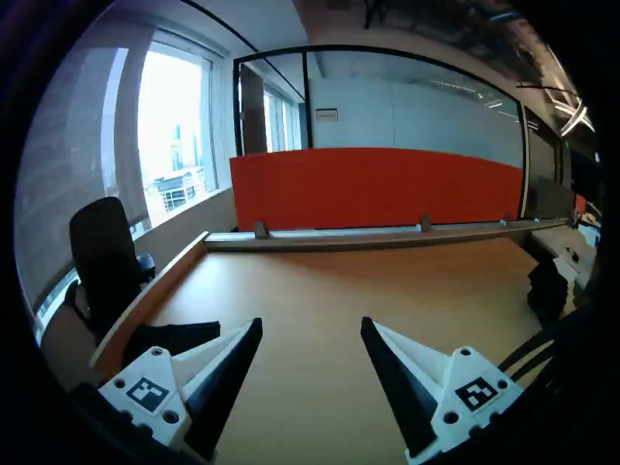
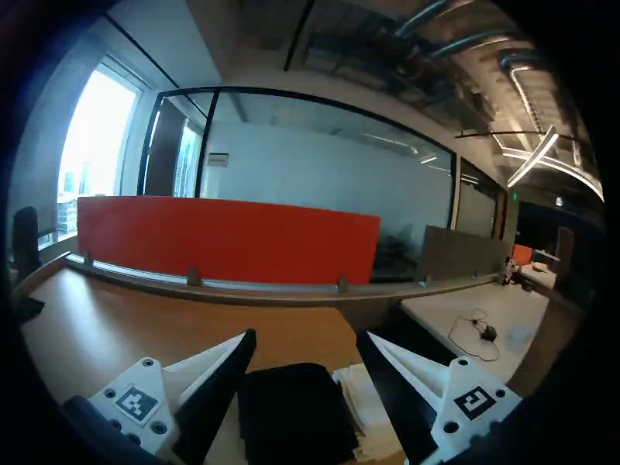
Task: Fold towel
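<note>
In the right gripper view a black folded cloth point(image 2: 298, 411), apparently a towel, lies flat just below and between my right gripper's point(image 2: 304, 334) fingers. It rests on a stack of white folded cloths point(image 2: 358, 407) near the desk's right end. The jaws stand wide open, and I cannot tell whether they touch the cloth. In the left gripper view my left gripper point(image 1: 310, 322) is open over the bare wooden desk point(image 1: 349, 294) with nothing between its fingers. A dark limp thing point(image 1: 174, 335) lies by its left finger at the desk's edge.
A red partition point(image 1: 372, 186) with a rail closes the desk's far side. A black office chair point(image 1: 105, 256) stands beyond the left edge by the windows. A dark object point(image 1: 549, 291) sits at the desk's right. A white desk point(image 2: 480, 314) with a cable adjoins on the right.
</note>
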